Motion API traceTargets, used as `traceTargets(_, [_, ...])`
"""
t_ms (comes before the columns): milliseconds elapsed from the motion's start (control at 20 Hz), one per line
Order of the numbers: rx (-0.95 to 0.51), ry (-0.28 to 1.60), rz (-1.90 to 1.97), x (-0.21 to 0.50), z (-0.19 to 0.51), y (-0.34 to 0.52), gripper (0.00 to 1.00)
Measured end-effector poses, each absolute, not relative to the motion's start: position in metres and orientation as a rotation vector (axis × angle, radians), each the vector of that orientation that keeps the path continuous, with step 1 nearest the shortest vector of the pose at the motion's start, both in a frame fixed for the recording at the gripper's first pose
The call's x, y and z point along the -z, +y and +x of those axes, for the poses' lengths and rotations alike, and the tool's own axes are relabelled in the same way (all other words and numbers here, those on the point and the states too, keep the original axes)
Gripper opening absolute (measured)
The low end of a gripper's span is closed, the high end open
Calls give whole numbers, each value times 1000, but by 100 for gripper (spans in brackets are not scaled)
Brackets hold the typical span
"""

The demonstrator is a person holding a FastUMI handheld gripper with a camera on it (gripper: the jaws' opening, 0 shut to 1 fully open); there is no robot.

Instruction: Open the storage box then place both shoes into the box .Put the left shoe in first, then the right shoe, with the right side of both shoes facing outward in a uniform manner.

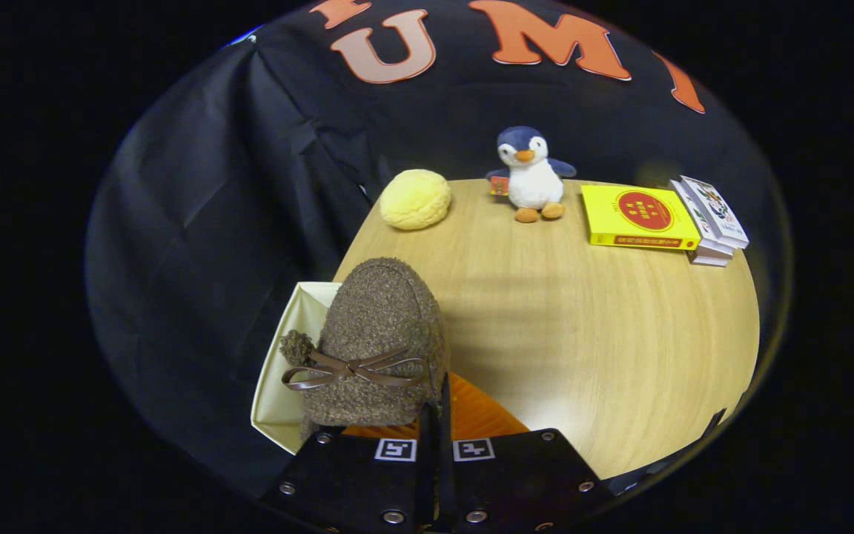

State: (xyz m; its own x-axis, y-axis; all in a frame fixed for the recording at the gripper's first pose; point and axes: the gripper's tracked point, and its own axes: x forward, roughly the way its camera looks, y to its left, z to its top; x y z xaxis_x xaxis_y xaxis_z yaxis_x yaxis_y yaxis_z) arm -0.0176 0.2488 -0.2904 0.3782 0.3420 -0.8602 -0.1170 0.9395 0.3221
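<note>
At ten o'clock from the fingers, the storage box [279, 378] sits open. The gripper [434, 415], closed tight, pinches the fuzzy brown shoe [379, 334] by its rim above the orange lid [479, 415]. Lower it gently, keeping its right side outward.

Staged recording booth, black cloth wall [197, 222], wooden table [583, 334], plush penguin [531, 174], books [638, 216]

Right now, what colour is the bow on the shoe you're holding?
Brown, on the fuzzy brown shoe, clearest in the gripper view; the gripper pinches its edge.
</note>
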Motion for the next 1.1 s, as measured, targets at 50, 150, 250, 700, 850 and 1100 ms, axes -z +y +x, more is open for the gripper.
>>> traceTargets(50, [-306, 1150, 222, 292, -16, 265, 4])
traceTargets(150, [-317, 1161, 208, 301, -13, 291, 4])
traceTargets(250, [-318, 1174, 186, 311, -14, 309, 4])
traceTargets(700, [-290, 1243, 186, 334, -35, 331, 26])
traceTargets(850, [-335, 1189, 222, 305, -26, 326, 36])
traceTargets(1100, [-373, 1042, 242, 249, -11, 289, 62])
